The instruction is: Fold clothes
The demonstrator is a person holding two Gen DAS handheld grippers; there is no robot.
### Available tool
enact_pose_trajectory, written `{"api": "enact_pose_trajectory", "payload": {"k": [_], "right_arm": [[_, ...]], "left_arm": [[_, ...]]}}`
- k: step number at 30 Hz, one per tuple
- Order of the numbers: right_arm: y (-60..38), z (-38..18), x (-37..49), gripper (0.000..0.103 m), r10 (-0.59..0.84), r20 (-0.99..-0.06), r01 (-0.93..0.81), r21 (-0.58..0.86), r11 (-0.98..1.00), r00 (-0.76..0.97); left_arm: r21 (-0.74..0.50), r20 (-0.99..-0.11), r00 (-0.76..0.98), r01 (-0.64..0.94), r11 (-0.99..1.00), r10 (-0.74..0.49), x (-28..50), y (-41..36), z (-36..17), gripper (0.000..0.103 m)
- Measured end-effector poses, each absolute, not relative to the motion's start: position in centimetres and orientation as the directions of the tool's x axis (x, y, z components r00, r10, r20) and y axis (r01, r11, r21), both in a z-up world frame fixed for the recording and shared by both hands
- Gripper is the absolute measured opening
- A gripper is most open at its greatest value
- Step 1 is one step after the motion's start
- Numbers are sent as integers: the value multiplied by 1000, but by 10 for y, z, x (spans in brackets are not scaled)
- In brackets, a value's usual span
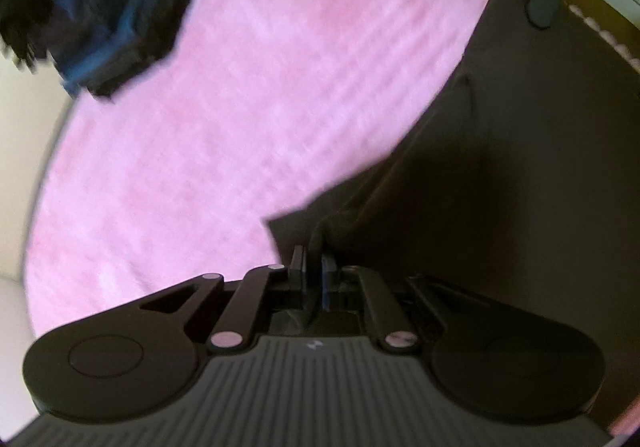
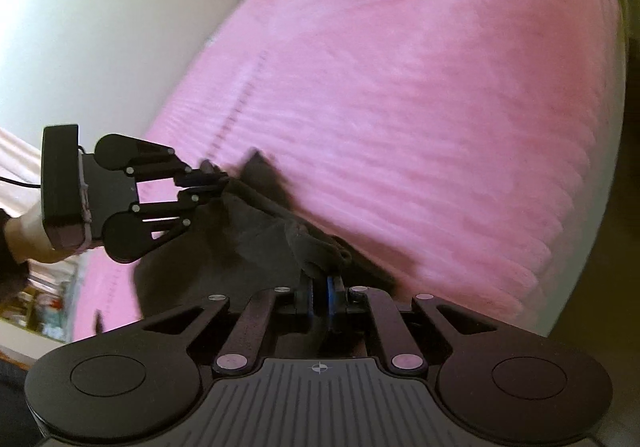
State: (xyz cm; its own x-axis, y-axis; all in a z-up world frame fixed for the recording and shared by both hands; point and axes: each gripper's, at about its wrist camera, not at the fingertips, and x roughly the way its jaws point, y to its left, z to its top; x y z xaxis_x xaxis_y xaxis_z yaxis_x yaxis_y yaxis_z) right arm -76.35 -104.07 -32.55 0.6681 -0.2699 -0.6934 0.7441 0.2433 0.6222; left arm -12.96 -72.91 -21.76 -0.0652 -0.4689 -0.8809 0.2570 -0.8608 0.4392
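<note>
Pink blanket [image 1: 248, 119] covering surface. Left gripper [image 1: 314, 263] and right gripper [image 2: 320, 289] both pinching dark garment [image 1: 520, 187] edge, jaws nearly closed. Keeping edge taut, moving level together.

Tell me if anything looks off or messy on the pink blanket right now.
Nothing looks damaged or spilled. The dark garment is bunched and creased between the left gripper and right gripper, and both grippers pinch it. A dark clothes pile sits on the pink blanket.
</note>
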Motion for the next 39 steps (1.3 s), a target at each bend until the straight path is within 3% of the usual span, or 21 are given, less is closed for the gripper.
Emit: {"api": "enact_pose_trajectory", "payload": {"k": [2,4,6,10,15,20,22,23,30,36,39], "right_arm": [[-1044,-330,-764,7,-258,-712,757,612,228,653],[-1040,-321,-767,51,-269,-721,770,594,233,638],[-1033,-309,-767,67,-286,-724,777,569,268,628],[-1016,-279,-745,67,-288,-708,747,505,432,645],[-1013,-282,-688,66,-128,-639,567,550,613,758],[-1044,-331,-662,66,-51,-718,559,494,666,695],[-1053,-332,-664,53,-32,-720,529,477,702,693],[-1056,-331,-666,53,-30,-725,517,462,721,689],[-1041,-308,-674,53,-103,-796,572,332,750,597],[-968,-291,-640,54,20,-782,330,286,900,623],[-914,-294,-620,54,30,-802,177,167,970,596]], "left_arm": [[454,-869,-61,294,-841,-491,-128,-727,-220,11],[457,-860,-64,343,-821,-506,-122,-721,-209,22],[445,-861,-70,373,-814,-503,-108,-711,-195,32],[403,-874,-23,524,-750,-486,-72,-697,-173,32],[243,-913,-38,750,-615,-407,-38,-701,-181,32],[170,-913,-63,839,-518,-403,-30,-719,-214,32],[164,-909,-72,845,-509,-412,-28,-718,-212,32],[163,-908,-72,848,-504,-413,-26,-717,-209,32],[333,-862,91,843,-422,-498,-1,-660,-175,30],[469,-812,141,735,-490,-566,0,-571,-170,35],[541,-787,123,607,-582,-604,-12,-531,-191,38]]}}
